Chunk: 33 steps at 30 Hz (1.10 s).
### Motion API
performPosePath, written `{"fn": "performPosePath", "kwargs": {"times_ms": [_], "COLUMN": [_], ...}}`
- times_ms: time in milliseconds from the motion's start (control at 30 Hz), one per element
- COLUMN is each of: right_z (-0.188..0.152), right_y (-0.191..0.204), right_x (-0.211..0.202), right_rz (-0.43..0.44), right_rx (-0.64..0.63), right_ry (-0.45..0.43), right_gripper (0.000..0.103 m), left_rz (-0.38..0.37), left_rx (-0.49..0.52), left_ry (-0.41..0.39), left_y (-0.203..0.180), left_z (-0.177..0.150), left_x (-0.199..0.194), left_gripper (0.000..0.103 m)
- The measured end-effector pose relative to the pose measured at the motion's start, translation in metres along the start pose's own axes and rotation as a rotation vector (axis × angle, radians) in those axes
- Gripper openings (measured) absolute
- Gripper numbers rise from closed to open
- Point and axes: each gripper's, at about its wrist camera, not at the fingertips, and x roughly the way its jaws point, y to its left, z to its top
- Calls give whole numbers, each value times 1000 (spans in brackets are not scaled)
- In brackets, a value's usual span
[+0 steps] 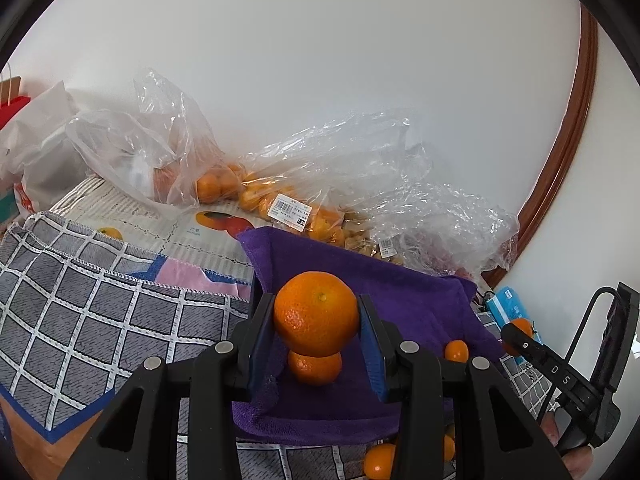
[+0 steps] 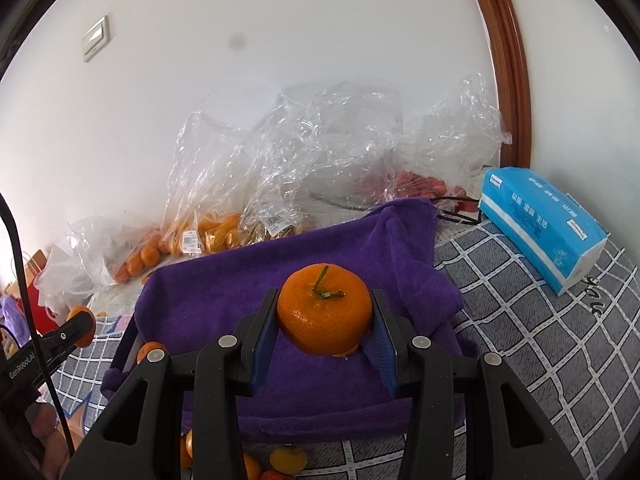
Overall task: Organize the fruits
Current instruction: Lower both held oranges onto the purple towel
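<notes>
Left wrist view has the left gripper [image 1: 317,334] clamped on an orange [image 1: 316,313], hanging over the purple towel [image 1: 420,304] with a second orange [image 1: 315,367] lying on the towel right under it. Right gripper [image 2: 325,330] is doing the same thing with a stemmed orange [image 2: 323,314], jaws pressed on both sides, over the middle of the towel. Looks to me like both are about to set fruit down, so I'd lower slowly and let go only once the fruit sits on the cloth, since these things roll. I'd also shift the left one a bit sideways so it doesn't land on top of the orange below, and keep the two grippers from bumping since they're near each other. More loose oranges lie off the towel's front edge on the checked cloth [image 1: 100,312], and the bags [image 2: 248,184] along the back edge by the wall hold more fruit. Writing-wise: "GenRobot.AI" on the left gripper's side in the right view, "D" and "S" on the right gripper's side in the left one. The blue tissue pack [image 2: 544,224] at the right edge has print too small to read, same for the bags' price stickers.
</notes>
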Motion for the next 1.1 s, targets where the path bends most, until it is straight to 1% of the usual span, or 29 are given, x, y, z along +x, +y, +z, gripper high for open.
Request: {"fn": "performPosePath", "kwargs": {"times_ms": [100, 400, 600, 700, 800, 967, 1100], "right_z": [-1, -7, -9, -10, -12, -20, -26], "right_y": [-2, -3, -9, -13, -14, -7, -2], "right_x": [2, 10, 12, 11, 13, 25, 33], "right_rz": [-11, -49, -63, -65, -57, -49, -59], "right_rx": [5, -10, 3, 12, 10, -24, -52], "right_ry": [-1, 37, 48, 47, 63, 114, 146], "right_gripper": [44, 44, 44, 44, 44, 44, 44], "left_rz": [-19, -4, 20, 40, 54, 28, 3], "left_rx": [-15, -47, -66, -72, -88, -123, -99], "left_ry": [2, 24, 24, -2, -4, 21, 55], "left_y": [2, 12, 19, 23, 28, 36, 28], "left_z": [1, 0, 1, 4, 5, 5, 0], "left_x": [1, 9, 10, 6, 7, 10, 16], "left_gripper": [38, 38, 38, 38, 38, 38, 38]}}
